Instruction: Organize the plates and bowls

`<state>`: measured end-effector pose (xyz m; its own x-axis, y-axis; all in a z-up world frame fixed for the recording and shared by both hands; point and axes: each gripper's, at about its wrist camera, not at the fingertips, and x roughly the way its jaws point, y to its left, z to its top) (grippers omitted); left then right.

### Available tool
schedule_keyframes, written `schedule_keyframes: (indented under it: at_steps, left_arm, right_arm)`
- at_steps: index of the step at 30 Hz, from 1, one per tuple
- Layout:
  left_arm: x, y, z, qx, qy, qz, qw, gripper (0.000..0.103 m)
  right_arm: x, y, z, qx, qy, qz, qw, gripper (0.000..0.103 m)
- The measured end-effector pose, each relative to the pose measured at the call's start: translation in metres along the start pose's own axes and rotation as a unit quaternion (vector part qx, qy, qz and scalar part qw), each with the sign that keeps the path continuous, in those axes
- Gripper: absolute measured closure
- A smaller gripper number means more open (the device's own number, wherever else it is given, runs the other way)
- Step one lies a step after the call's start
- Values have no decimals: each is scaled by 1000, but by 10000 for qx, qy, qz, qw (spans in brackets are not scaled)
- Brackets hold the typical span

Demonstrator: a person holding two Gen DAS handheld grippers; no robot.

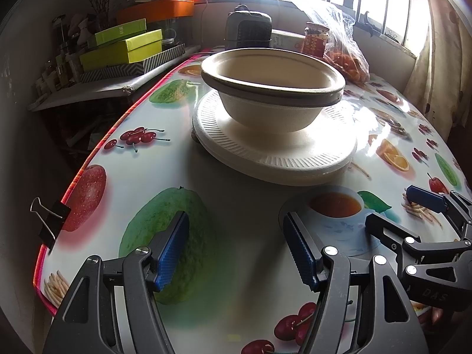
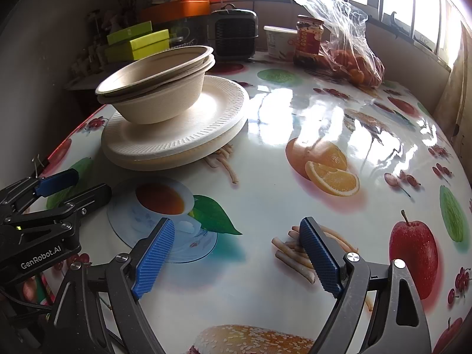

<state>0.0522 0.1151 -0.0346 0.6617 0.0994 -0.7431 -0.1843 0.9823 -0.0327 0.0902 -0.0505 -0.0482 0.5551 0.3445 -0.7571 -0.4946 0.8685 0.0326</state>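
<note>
Two nested beige paper bowls (image 1: 271,88) sit on a stack of white foam plates (image 1: 274,150) in the middle of the fruit-print table; the same bowls (image 2: 156,88) and plates (image 2: 177,129) show at the upper left of the right wrist view. My left gripper (image 1: 236,250) is open and empty, low over the table in front of the stack. My right gripper (image 2: 236,253) is open and empty, to the right of the left one. The right gripper also shows at the right edge of the left wrist view (image 1: 407,209), and the left gripper at the left edge of the right wrist view (image 2: 79,184).
A binder clip (image 1: 48,218) holds the tablecloth at the table's left edge. At the back stand a dark small appliance (image 1: 247,29), a red-labelled jar (image 1: 315,39), a white tub (image 2: 278,41) and a plastic bag of oranges (image 1: 348,59). Green boxes (image 1: 124,44) sit on a side shelf.
</note>
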Motion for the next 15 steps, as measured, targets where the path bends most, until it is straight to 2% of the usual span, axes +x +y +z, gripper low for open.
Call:
schedule_keyframes:
  at_steps: [15]
  left_arm:
    - [1, 0, 1, -20, -7, 9, 10000, 36]
  right_arm:
    - [0, 0, 0, -1, -1, 3, 10000, 15]
